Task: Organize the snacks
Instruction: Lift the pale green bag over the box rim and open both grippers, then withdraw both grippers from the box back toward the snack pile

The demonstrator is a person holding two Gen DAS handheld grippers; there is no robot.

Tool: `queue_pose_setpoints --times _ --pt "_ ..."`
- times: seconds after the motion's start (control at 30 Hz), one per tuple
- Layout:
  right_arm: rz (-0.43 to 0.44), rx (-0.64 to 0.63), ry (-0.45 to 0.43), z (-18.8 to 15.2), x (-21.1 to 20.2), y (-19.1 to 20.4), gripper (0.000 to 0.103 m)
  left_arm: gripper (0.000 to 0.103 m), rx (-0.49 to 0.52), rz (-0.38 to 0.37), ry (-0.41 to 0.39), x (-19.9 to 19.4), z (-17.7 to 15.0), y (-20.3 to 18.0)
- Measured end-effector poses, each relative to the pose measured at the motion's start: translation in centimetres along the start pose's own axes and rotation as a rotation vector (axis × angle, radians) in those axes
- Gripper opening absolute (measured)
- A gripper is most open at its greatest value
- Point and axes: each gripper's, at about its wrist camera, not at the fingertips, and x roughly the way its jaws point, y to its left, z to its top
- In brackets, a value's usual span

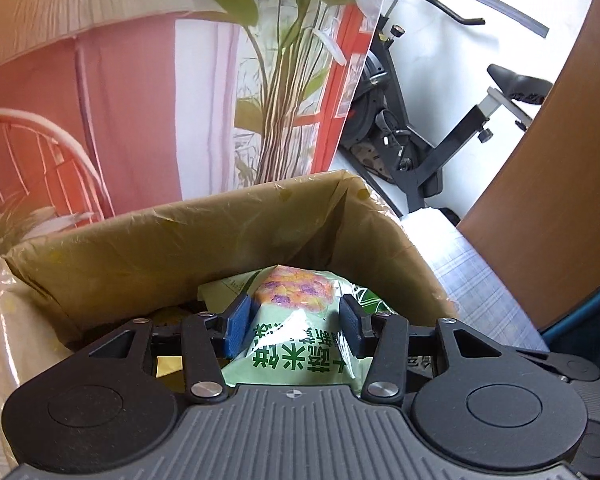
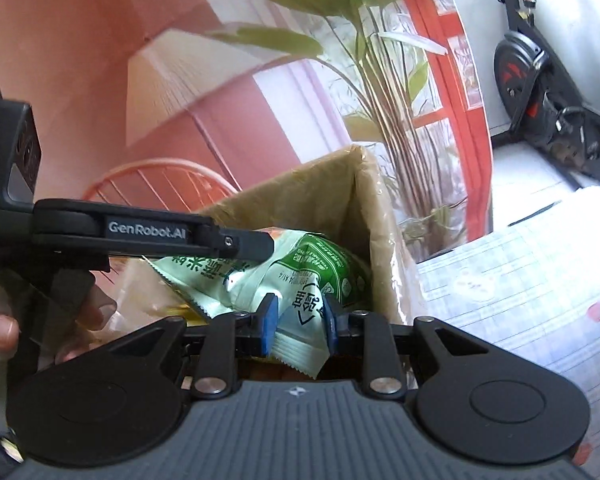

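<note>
A cardboard box [image 1: 148, 240] lined with clear plastic holds snack bags. A light green snack bag [image 1: 296, 320] with green Chinese lettering lies between the blue pads of my left gripper [image 1: 294, 322], which hovers over the box with its jaws fairly wide; whether the pads press the bag I cannot tell. In the right wrist view my right gripper [image 2: 298, 326] is shut on a corner of a green and white snack bag [image 2: 316, 280] at the box [image 2: 324, 196] rim. The left gripper [image 2: 152, 236] reaches across from the left, above the bags.
A potted plant [image 1: 288, 92] stands behind the box against a pink and orange backdrop. An exercise bike [image 1: 412, 120] stands at the right. A plaid cloth [image 1: 476, 276] covers the surface right of the box. A brown panel [image 1: 572, 160] rises at far right.
</note>
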Motion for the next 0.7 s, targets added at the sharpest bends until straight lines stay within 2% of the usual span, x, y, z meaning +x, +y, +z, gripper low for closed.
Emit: queue_pose_setpoints --times 0.2,0.5,0.7 --pt "-0.014 -0.042 -0.02 -0.1 -1.3 1.0 0.034 0.06 -0.021 -0.023 -0.047 -3.1 -0.6 0.7" --pt "-0.023 -0.155 -0.111 -0.2 -5.0 4.5 0.037 0.062 -0.024 -0.012 -0.133 -9.0 -2.5 2.0" --pt "-0.01 -0.232 -0.145 -1.8 -6.7 6.8 0.037 0.062 -0.031 -0.005 -0.192 -13.2 -5.2 2.5"
